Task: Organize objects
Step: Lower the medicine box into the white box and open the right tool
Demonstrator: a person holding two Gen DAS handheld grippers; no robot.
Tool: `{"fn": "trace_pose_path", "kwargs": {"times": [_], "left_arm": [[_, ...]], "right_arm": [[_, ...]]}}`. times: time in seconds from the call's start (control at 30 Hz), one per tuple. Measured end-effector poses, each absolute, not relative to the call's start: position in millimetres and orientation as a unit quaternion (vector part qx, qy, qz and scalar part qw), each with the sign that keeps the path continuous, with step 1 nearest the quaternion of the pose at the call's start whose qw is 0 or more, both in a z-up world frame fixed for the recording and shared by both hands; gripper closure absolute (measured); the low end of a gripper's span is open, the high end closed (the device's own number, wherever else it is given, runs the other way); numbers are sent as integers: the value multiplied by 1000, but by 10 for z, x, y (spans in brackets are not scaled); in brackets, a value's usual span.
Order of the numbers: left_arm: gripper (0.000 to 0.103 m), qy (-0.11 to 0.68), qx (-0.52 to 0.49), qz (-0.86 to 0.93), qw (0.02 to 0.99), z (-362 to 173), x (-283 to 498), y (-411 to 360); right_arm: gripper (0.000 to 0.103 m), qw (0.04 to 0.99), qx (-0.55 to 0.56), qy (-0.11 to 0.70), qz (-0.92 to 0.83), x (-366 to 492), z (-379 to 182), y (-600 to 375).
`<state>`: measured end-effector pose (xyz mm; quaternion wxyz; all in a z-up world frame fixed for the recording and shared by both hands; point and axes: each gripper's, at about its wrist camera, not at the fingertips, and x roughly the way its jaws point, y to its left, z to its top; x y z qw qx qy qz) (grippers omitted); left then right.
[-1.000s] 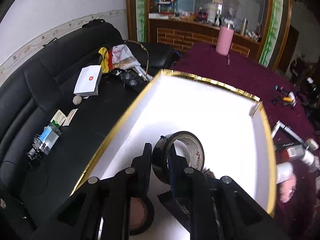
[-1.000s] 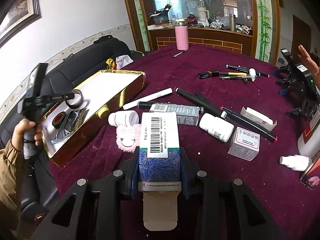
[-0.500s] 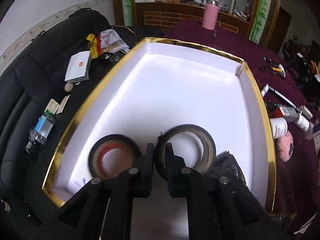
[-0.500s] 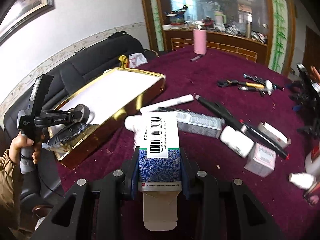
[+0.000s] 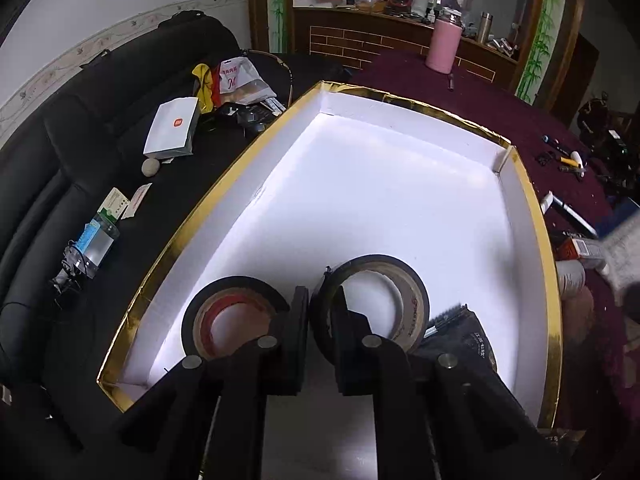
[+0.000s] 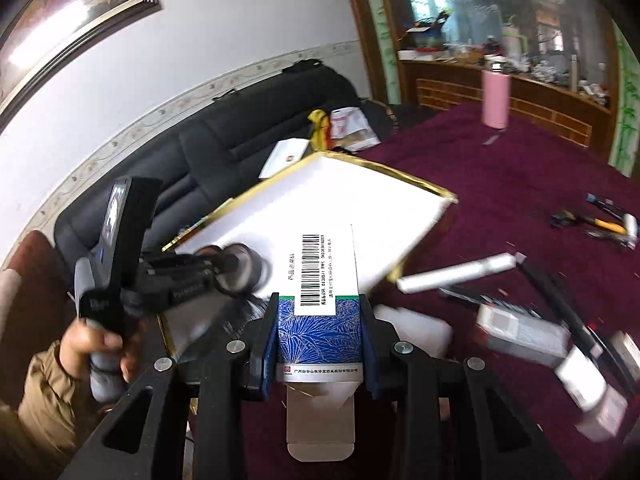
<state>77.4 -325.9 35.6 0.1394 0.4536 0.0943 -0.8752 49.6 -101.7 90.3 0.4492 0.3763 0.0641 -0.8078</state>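
My left gripper (image 5: 319, 300) is shut on the wall of a black tape roll (image 5: 404, 292), which is low over the white floor of the gold-rimmed box (image 5: 188, 236). A second black roll with a red core (image 5: 232, 312) lies just left of it. A black packet (image 5: 464, 336) lies to the right. My right gripper (image 6: 320, 300) is shut on a blue-and-white medicine carton (image 6: 320, 332) with a barcode label. It hovers at the near corner of the same gold-rimmed box (image 6: 424, 188). There the left gripper (image 6: 236, 264) appears blurred, held by a person's hand (image 6: 100, 344).
A black sofa (image 5: 80, 128) left of the box carries a white carton (image 5: 172, 128), bags and small items. On the maroon tablecloth (image 6: 500, 168) lie a white tube (image 6: 456, 272), pens, white bottles and small cartons. A pink flask (image 6: 496, 96) stands at the far edge.
The left gripper has lowered the tape roll into the box, beside the red-cored roll. The right gripper has carried the medicine carton left, from over the table clutter to the box's corner.
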Motion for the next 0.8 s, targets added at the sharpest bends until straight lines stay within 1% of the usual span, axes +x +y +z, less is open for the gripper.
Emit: {"fn": "trace_pose_path", "kwargs": {"times": [0.33, 0.57, 0.63, 0.67, 0.7, 0.73, 0.8], "left_arm": [[93, 98, 452, -876, 140, 356, 768, -3275], [93, 98, 448, -877, 142, 353, 775, -3271], [93, 99, 445, -879, 141, 360, 784, -3274], [92, 100, 441, -881, 139, 374, 798, -3265], [92, 101, 436, -884, 136, 391, 813, -3257], [89, 101, 433, -886, 135, 408, 821, -3251], [84, 101, 421, -892, 130, 458, 848, -3234]], "right_arm": [[65, 455, 405, 83, -789, 164, 651, -1686], [65, 451, 420, 96, -781, 103, 486, -1833], [63, 453, 422, 92, -779, 92, 461, -1828], [58, 455, 424, 90, -778, 77, 453, -1816], [42, 455, 426, 87, -777, 71, 448, -1808], [30, 454, 424, 84, -779, 73, 454, -1789], [24, 453, 414, 79, -786, 88, 488, -1755]]}}
